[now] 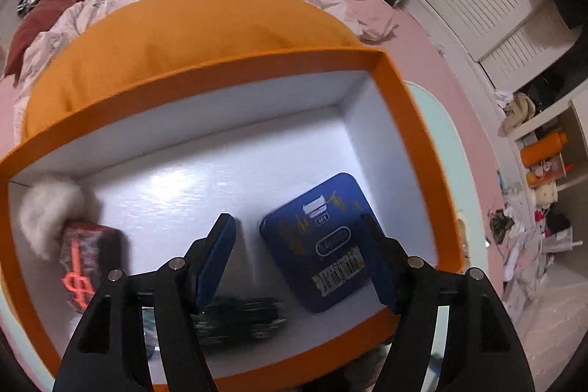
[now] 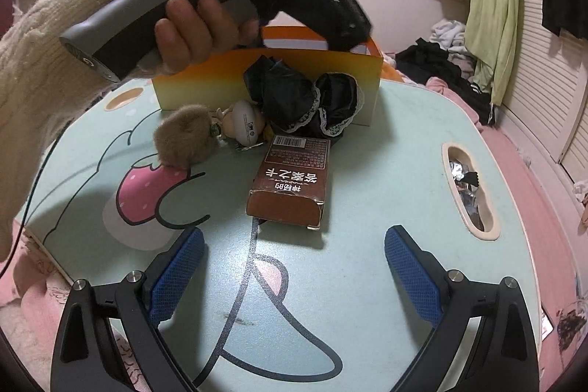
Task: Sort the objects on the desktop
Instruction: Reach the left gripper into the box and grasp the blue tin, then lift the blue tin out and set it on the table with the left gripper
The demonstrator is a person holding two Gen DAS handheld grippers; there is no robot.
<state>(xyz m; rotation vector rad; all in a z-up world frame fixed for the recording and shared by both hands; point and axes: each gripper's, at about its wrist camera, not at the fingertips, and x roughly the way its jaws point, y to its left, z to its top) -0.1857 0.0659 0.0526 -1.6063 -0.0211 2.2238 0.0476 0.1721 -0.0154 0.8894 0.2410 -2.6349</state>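
One barcode label on brown carton (image 2: 290, 186)

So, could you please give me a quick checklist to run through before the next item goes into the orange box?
1. Left hand-held gripper empty: ok, nothing between its blue pads, jaws apart.
2. Blue tin lying flat inside the orange box: ok.
3. Free floor space in the box: ok, its middle is bare.
4. Right hand-held gripper open and empty: ok.
5. Brown carton reachable on the table: ok, it lies just ahead of the right gripper, nothing on top.
6. Carton's near flap closed: cannot tell.
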